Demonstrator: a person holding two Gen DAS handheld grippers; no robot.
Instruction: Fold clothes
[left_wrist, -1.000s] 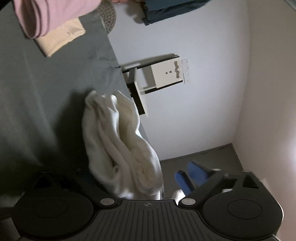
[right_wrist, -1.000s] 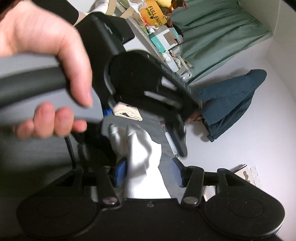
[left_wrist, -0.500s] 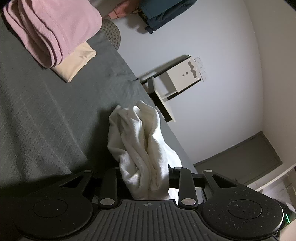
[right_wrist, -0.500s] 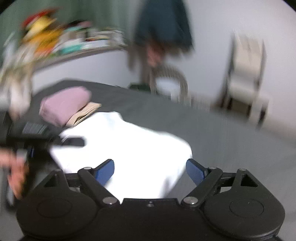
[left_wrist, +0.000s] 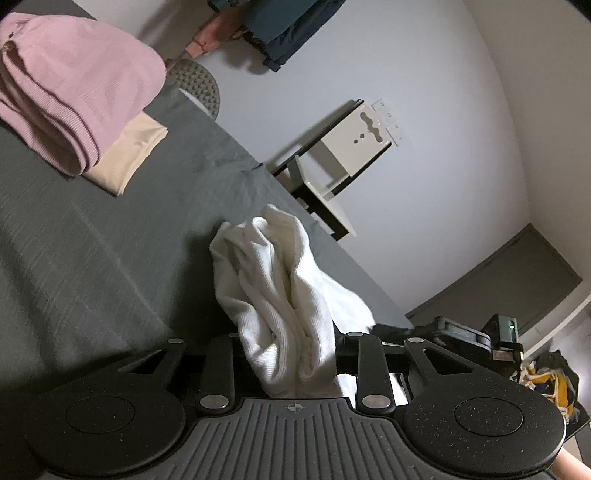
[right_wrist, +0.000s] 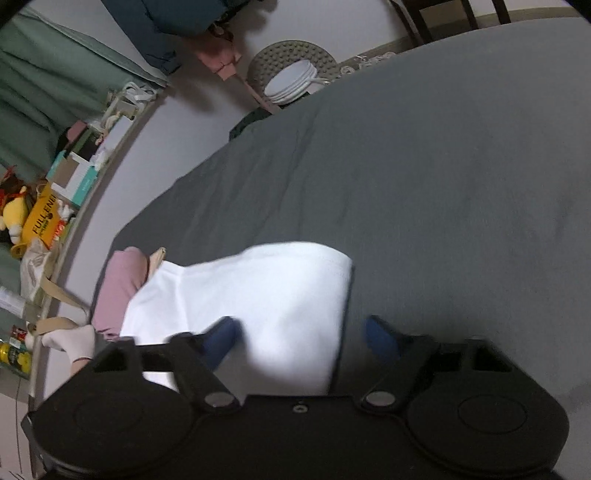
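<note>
A white garment hangs bunched up between the fingers of my left gripper, which is shut on it above the grey bed sheet. In the right wrist view the same white garment spreads flat over the grey bed sheet. My right gripper is open just above it. Its left blue pad is over the cloth. The right blue pad is over bare sheet beside the garment's edge.
A folded pink garment lies on a folded beige one at the far left of the bed; the pink stack also shows behind the white cloth. A white side table stands past the bed edge. A white-gloved hand is at the lower left.
My left gripper, open a second ago, has shut on the bunched white garment. My right gripper has swung away from the left one, opened wider and now hovers over the spread cloth.
</note>
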